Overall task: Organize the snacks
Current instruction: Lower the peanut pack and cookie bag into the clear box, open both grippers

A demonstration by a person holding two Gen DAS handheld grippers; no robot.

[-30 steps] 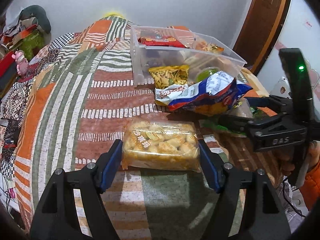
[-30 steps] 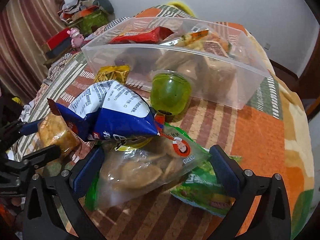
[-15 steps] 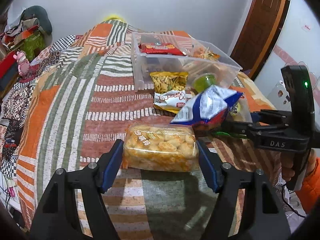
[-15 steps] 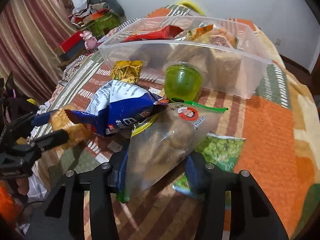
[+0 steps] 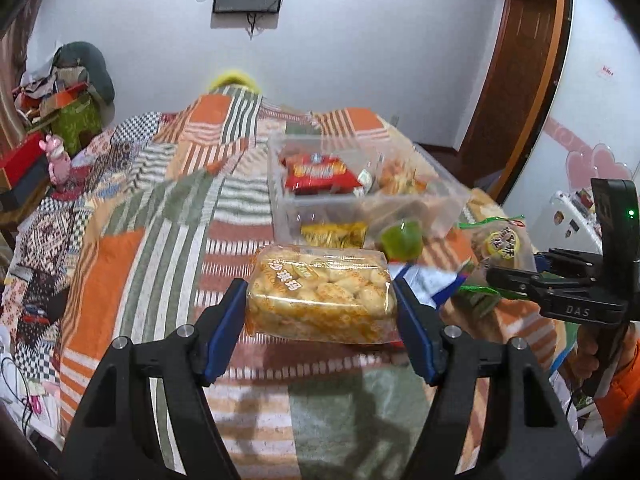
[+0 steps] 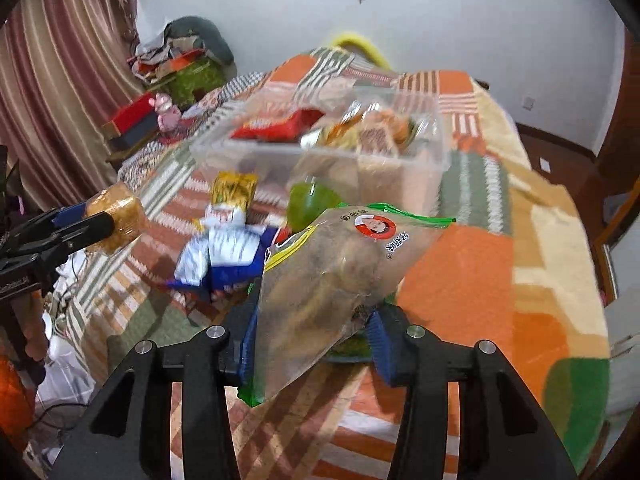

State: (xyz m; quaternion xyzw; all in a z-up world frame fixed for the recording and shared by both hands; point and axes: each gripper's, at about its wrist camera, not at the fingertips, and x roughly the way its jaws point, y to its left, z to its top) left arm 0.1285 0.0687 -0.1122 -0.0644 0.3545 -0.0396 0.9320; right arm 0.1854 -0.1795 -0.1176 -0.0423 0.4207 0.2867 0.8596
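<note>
Now that both packs are lifted off the bedspread [image 5: 132, 264], my left gripper [image 5: 320, 312] clamps the golden puff-snack pack [image 5: 320, 300] and my right gripper [image 6: 316, 344] pinches the clear biscuit bag [image 6: 336, 276], both bound for the clear bin [image 5: 304, 212] at the far edge.

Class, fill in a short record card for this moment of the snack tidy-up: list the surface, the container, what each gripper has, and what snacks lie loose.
surface: patchwork blanket
container: clear plastic bin, already holding a red packet and other snacks
left gripper: shut on a bag of golden puffs, lifted off the blanket
right gripper: shut on a clear bag of biscuits, tilted upward
loose snacks: blue and white bag, yellow packet, green cup, all in front of the bin
</note>
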